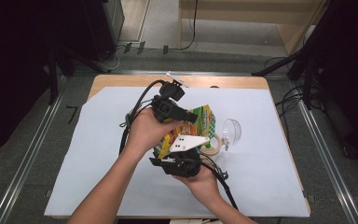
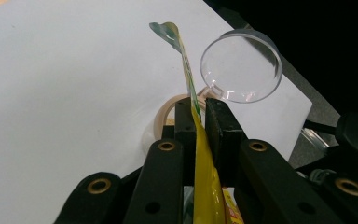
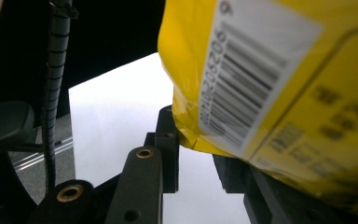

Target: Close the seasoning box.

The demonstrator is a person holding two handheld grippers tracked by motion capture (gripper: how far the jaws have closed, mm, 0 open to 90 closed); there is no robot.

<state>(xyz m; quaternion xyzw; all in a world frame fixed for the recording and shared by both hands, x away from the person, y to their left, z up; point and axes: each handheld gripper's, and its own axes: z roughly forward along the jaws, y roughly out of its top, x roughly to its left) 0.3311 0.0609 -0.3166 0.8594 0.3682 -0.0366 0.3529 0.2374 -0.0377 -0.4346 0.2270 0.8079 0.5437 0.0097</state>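
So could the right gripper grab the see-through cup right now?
Probably not yet. The right gripper is shut on the yellow snack bag, and the left gripper pinches that bag too. The clear cup sits free on the white sheet just beyond, so it must let go first.

The tabletop [image 1: 121, 81] is light wood, visible as a strip along its far edge. A white sheet [image 1: 98, 154] covers nearly all of it. Lying directly on the sheet, right of centre, are a roll of tape [image 1: 213, 145] and, just beside it on its far right, a clear plastic cup [image 1: 231, 130] tipped on its side.
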